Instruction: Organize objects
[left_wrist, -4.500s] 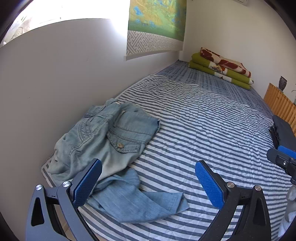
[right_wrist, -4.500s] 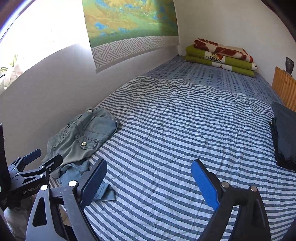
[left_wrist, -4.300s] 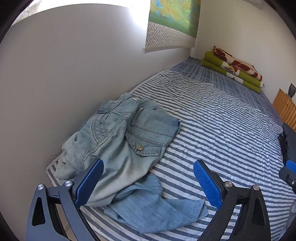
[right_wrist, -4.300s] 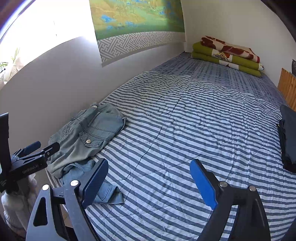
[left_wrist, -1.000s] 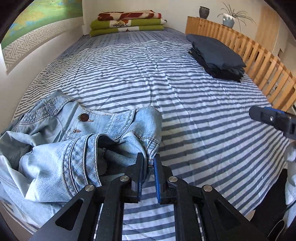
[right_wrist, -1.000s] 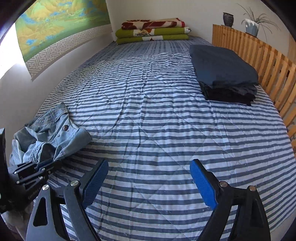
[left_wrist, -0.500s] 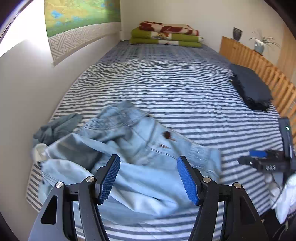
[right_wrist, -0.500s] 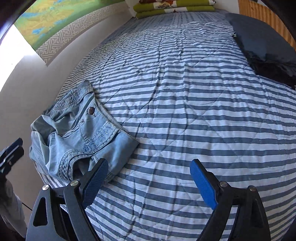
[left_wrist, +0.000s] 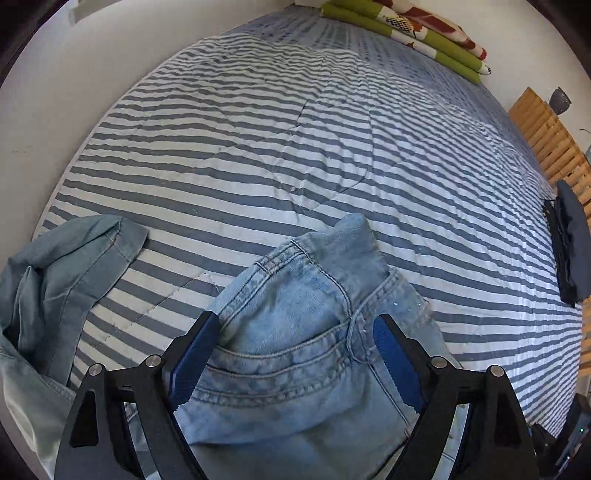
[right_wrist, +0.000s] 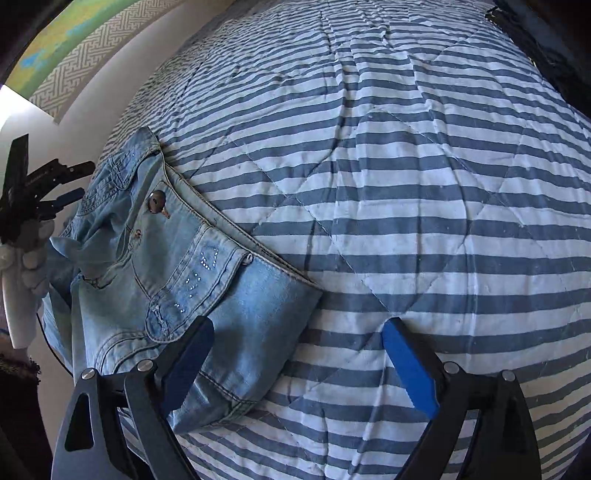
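Striped quilt fills both views, blue-grey and white bands, stitched diamond pattern. Light blue jeans lie crumpled at the quilt's near corner by the wall: 9 o'clock sector of the right wrist view, 6 o'clock of the left wrist view. Waistband with brown button faces up, rhinestone pocket below it. In the left wrist view a second, greyer denim piece sits at 8 o'clock, just beside the jeans; can't tell if it is a separate garment. Folded dark clothes at 3 o'clock by the wooden slat rail. Green and red folded blankets at 1 o'clock, far end of the bed. Left gripper: jaws opening, spread wide, jeans fabric lies between the blue pads but no pinch visible. Right gripper: jaws spread wide, left pad over the jeans' edge, right pad over bare quilt, nothing clamped. Gloved hand on the left gripper's handle at 9 o'clock in the right wrist view.
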